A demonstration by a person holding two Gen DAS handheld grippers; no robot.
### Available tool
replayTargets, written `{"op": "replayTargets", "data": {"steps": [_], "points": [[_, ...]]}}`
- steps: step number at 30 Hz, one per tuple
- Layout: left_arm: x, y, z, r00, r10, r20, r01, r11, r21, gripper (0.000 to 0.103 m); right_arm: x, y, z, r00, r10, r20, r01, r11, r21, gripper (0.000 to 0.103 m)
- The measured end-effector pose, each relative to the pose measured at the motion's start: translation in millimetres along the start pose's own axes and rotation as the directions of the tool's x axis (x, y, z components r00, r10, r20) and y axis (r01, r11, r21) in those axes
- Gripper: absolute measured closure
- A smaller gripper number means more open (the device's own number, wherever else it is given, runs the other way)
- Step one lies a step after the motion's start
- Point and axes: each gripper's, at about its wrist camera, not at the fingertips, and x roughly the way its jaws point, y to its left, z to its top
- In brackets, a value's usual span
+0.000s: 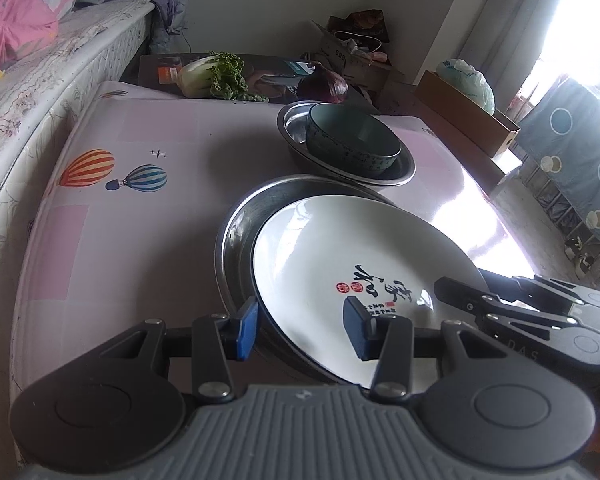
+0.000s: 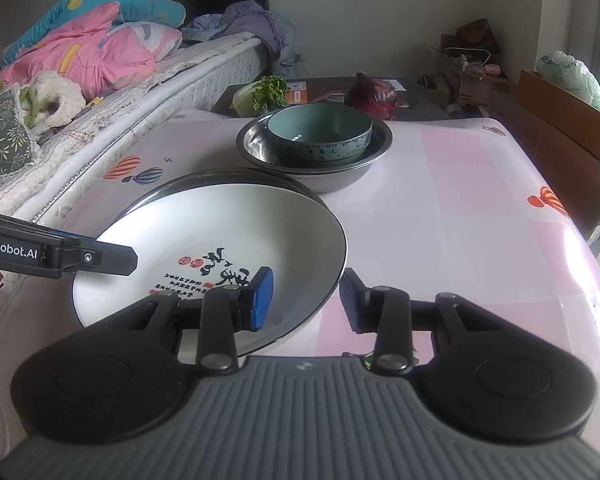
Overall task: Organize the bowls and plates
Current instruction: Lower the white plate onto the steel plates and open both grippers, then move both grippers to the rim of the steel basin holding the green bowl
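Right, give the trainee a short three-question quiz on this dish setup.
1. True or false: the white plate lies in a steel pan.
2. What sits inside the steel bowl farther back? A) a cup B) a green bowl C) a spoon
3. Fill in: both the left tongs and the right tongs straddle the plate's rim with their jaws ____.

Key: 1 true. 2 B, the green bowl. 3 open; in each case, one blue pad is over the plate and the other is outside its rim.
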Motion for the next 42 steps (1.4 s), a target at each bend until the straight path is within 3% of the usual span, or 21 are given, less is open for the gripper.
{"op": "replayTargets", "data": {"steps": [7,11,17,23,28,35,42], "points": [[-8,10,5,0.999,0.029,0.02,-0.028,0.999,-0.032,0.051,3,4,3,1.0,-0.002,0.01,0.002,1.0,-0.007,0.065],[-20,3,7,0.997,0.027,0.066,-0.027,1.0,0.003,0.048,0,7,2,1.0,-0.006,0.015,0.006,1.0,-0.002,0.065],[-23,-4,5,0.997,0.042,0.068,-0.043,0.999,0.011,0.046,-19,6,0,0.999,-0.02,0.036,0.019,1.0,0.014,0.06],[-30,-17,1,0.996,0.055,0.07,-0.059,0.997,0.053,0.03,-40,-3,-4,0.998,-0.028,0.051,0.026,0.998,0.056,0.047],[-38,-28,-1,0.994,0.081,0.079,-0.087,0.993,0.076,0.016,-58,-7,-8,0.997,-0.042,0.067,0.037,0.997,0.067,0.029],[-42,-37,-3,0.981,0.183,0.063,-0.188,0.978,0.093,0.012,-78,-13,-15,0.996,-0.049,0.072,0.043,0.995,0.088,0.025],[-50,-38,-7,0.969,0.236,0.075,-0.242,0.966,0.087,0.008,-87,-7,-17,0.998,-0.036,0.059,0.031,0.996,0.079,0.017]]}}
